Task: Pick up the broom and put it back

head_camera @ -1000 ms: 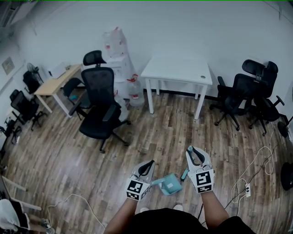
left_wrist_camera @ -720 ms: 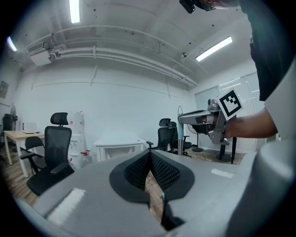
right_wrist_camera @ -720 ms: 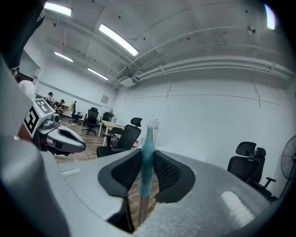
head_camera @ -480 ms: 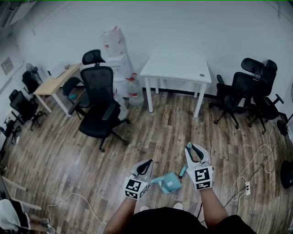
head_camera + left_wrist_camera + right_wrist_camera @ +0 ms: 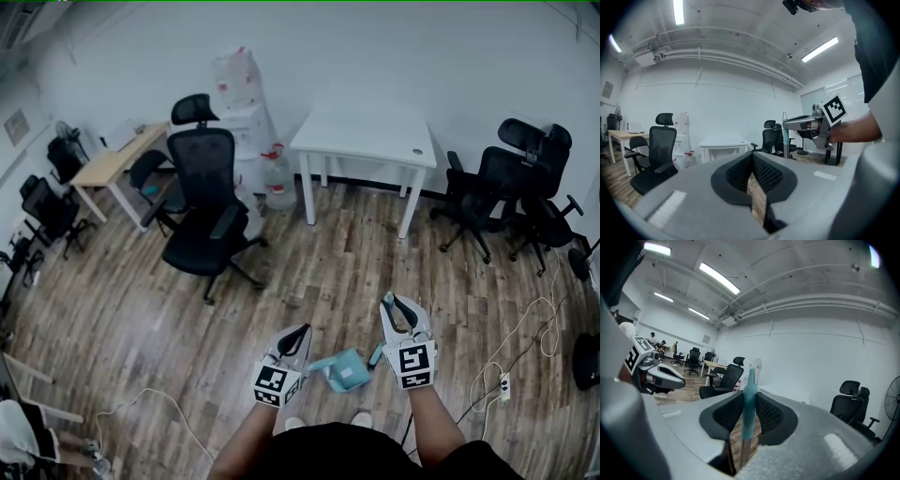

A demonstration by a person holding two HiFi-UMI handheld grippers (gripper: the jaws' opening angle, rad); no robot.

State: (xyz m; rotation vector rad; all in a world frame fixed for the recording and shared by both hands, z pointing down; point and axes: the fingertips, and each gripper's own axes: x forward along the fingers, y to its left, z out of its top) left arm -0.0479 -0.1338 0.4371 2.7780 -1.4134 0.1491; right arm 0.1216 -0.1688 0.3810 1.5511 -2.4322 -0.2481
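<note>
nothing much has changed in the last second: the right gripper (image 5: 396, 307) keeps its fingers (image 5: 725, 416) clamped on the broom (image 5: 749, 394) by its upright teal handle, above the wooden floor (image 5: 328, 272). the left gripper (image 5: 300, 336) is closed on nothing. pickup looks done; putting it back remains.

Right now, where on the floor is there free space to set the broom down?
The wooden floor is bare between the black office chair and the white table, straight ahead. The table top is nearly bare too. Crowded: the right side, with chairs and cables on the floor.
</note>
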